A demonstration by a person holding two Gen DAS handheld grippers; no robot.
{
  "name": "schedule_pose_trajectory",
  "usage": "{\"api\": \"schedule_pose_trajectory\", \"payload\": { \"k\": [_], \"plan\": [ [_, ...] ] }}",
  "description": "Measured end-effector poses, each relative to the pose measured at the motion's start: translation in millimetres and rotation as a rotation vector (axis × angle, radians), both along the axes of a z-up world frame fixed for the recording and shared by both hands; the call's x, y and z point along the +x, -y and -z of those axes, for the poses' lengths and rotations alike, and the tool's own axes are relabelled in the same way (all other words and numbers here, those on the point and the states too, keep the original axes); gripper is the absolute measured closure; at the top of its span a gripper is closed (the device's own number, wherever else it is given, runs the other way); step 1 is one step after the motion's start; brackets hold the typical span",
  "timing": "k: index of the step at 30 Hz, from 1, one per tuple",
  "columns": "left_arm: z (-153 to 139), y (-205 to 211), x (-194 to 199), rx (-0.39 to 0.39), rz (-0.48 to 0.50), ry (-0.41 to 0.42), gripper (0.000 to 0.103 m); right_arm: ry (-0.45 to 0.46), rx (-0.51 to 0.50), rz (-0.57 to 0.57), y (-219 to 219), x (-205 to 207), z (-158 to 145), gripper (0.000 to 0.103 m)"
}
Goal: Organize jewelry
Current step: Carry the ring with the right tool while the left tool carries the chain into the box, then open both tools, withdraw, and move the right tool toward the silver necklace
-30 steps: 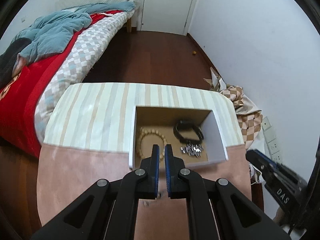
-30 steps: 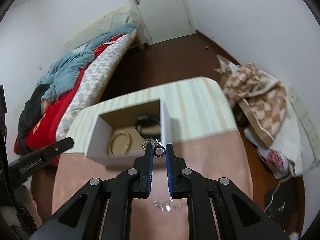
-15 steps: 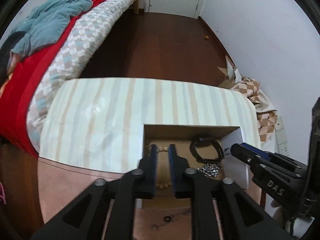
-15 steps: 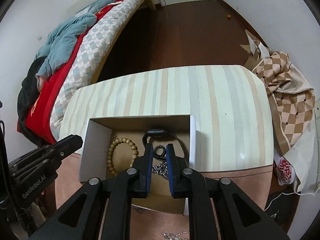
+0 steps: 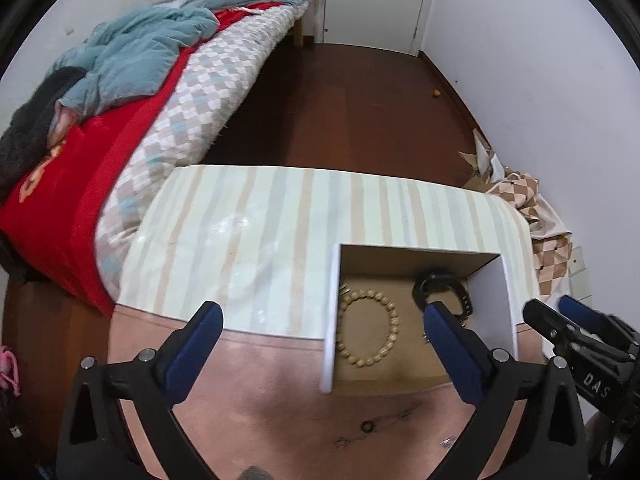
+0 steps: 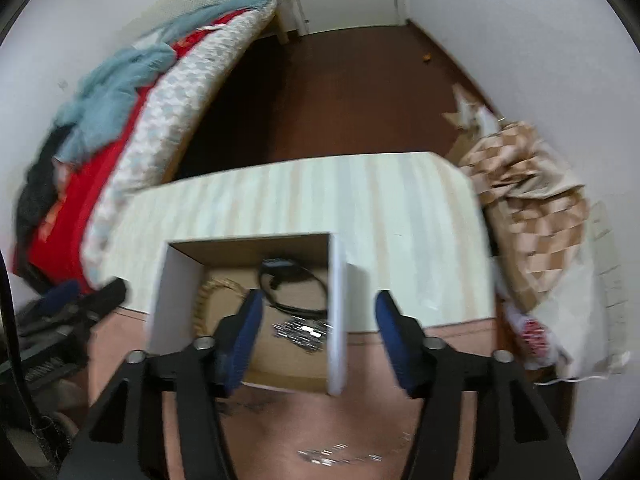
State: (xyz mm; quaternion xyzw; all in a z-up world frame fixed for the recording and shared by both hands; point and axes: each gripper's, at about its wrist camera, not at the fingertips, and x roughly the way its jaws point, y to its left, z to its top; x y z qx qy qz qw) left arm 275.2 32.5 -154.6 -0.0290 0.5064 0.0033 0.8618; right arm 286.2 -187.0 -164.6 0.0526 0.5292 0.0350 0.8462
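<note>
An open white box (image 5: pixel 329 320) (image 6: pixel 337 312) with a brown floor sits on the table. Inside lie a beige bead bracelet (image 5: pixel 370 330) (image 6: pixel 204 300), a black band (image 5: pixel 442 290) (image 6: pixel 292 284) and a silver chain bracelet (image 6: pixel 302 330). My left gripper (image 5: pixel 324 314) is open wide over the box's left wall, empty. My right gripper (image 6: pixel 318 304) is open over the box's right part, empty. A thin necklace with a dark ring (image 5: pixel 366 426) lies on the pink cloth in front of the box; a silver chain (image 6: pixel 340 454) lies there too.
The table has a striped cloth (image 5: pixel 256 224) at the back and pink cloth (image 5: pixel 256 376) at the front. A bed (image 5: pixel 120 112) stands to the left. A checked bag (image 6: pixel 532 200) lies on the floor at right, by the wall.
Both grippers have opened wide from shut. The ring held by the right gripper a second ago is no longer between its fingers. Both grippers hover above the box.
</note>
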Motion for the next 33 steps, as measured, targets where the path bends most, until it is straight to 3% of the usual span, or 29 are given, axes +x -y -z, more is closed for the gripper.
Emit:
{"api": "schedule_pose_trajectory", "payload": {
  "k": [3,4,14,22,26,33],
  "plan": [
    [-2,-2,-11,0.03,-0.003,0.019,0.0,-0.002,-0.046,0.01,-2,-13,1,0.012],
    [-3,-2,-15,0.041,-0.005,0.024,0.0,0.001,-0.06,0.015,-3,-19,0,0.01],
    [-23,-9,-72,0.058,-0.041,0.083,0.0,0.103,-0.151,0.025,-16,-74,-38,0.007],
    [-43,-14,-136,0.076,-0.09,0.18,0.0,0.161,-0.096,0.063,-8,-132,-70,0.007],
    [-26,-10,-158,0.082,-0.091,0.152,0.0,0.122,-0.057,0.105,4,-157,-51,0.007],
    [37,-3,-162,0.113,-0.088,0.034,0.0,-0.018,0.0,0.191,37,-177,35,0.007]
  ]
}}
